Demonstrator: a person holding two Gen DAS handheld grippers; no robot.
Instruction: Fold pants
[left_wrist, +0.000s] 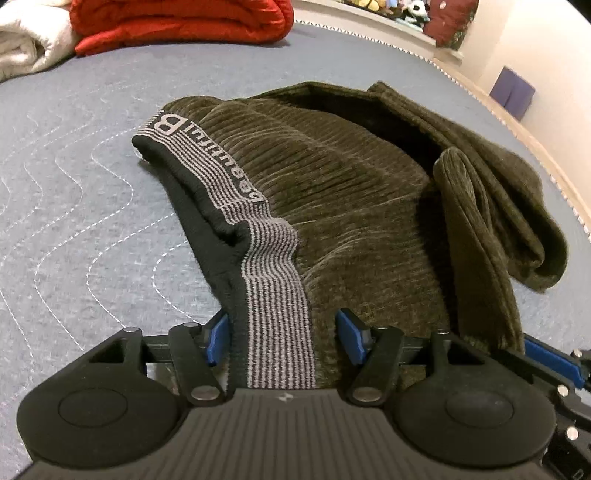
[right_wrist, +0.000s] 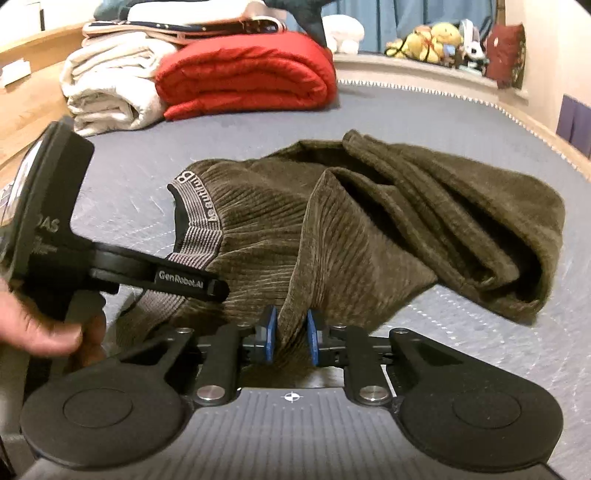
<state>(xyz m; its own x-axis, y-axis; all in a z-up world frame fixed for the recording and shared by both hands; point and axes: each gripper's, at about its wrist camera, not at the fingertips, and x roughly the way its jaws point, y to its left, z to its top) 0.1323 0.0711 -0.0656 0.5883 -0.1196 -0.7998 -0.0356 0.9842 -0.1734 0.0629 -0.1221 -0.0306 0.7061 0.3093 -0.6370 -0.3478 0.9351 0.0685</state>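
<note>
The olive corduroy pants (right_wrist: 369, 229) lie crumpled on the grey quilted bed (left_wrist: 74, 192). The right tongs (right_wrist: 291, 338) pinch a raised fold; the left tongs (left_wrist: 282, 338) straddle the striped waistband (left_wrist: 273, 280), spread.

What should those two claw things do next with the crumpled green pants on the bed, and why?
Probably close the left gripper on the striped waistband, which lies between its blue fingers with a gap showing. The right gripper already pinches a ridge of the olive pants. The pants are bunched on the grey bed cover, so both need a hold before lifting to spread them.
</note>
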